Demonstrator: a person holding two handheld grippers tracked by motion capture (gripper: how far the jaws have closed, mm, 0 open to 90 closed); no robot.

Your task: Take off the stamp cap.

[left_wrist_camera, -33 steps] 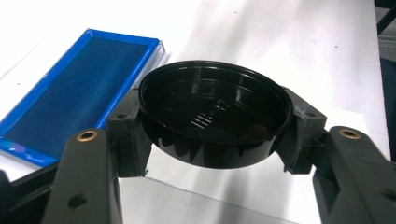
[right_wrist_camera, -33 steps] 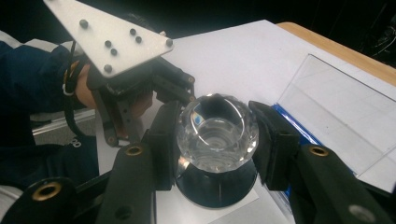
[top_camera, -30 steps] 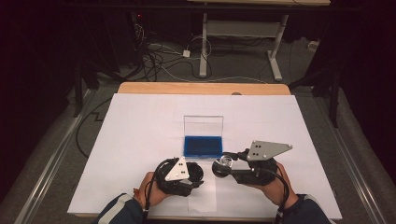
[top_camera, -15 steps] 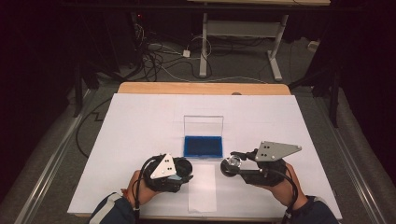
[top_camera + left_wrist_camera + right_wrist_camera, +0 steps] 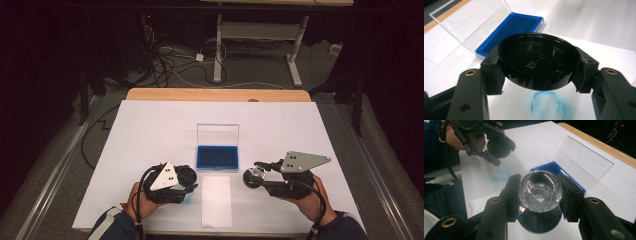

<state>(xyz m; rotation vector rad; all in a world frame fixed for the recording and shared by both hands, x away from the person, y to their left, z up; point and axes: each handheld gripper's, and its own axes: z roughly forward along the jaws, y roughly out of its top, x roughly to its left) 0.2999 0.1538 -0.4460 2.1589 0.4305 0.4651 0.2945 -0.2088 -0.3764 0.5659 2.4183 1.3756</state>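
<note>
A black round cap (image 5: 537,53) sits open side up between the jaws of my left gripper (image 5: 539,67), which is shut on it. In the high view this gripper (image 5: 186,181) hovers at the left edge of a white paper sheet (image 5: 216,202). A round blue print (image 5: 547,107) marks the paper just below the cap. My right gripper (image 5: 540,192) is shut on a faceted clear glass piece (image 5: 540,186) with a dark round base (image 5: 540,221). It hangs right of the sheet, as the high view shows (image 5: 255,176).
An ink pad case (image 5: 217,156) with a blue pad lies at mid-table, its clear lid (image 5: 217,134) standing open at the back. White paper covers the table (image 5: 150,125); a wooden edge (image 5: 217,94) runs along the far side. Cables and desk legs lie beyond.
My left gripper has drifted left with the black cap, away from the ink pad. The right gripper with the glass piece has barely shifted.
</note>
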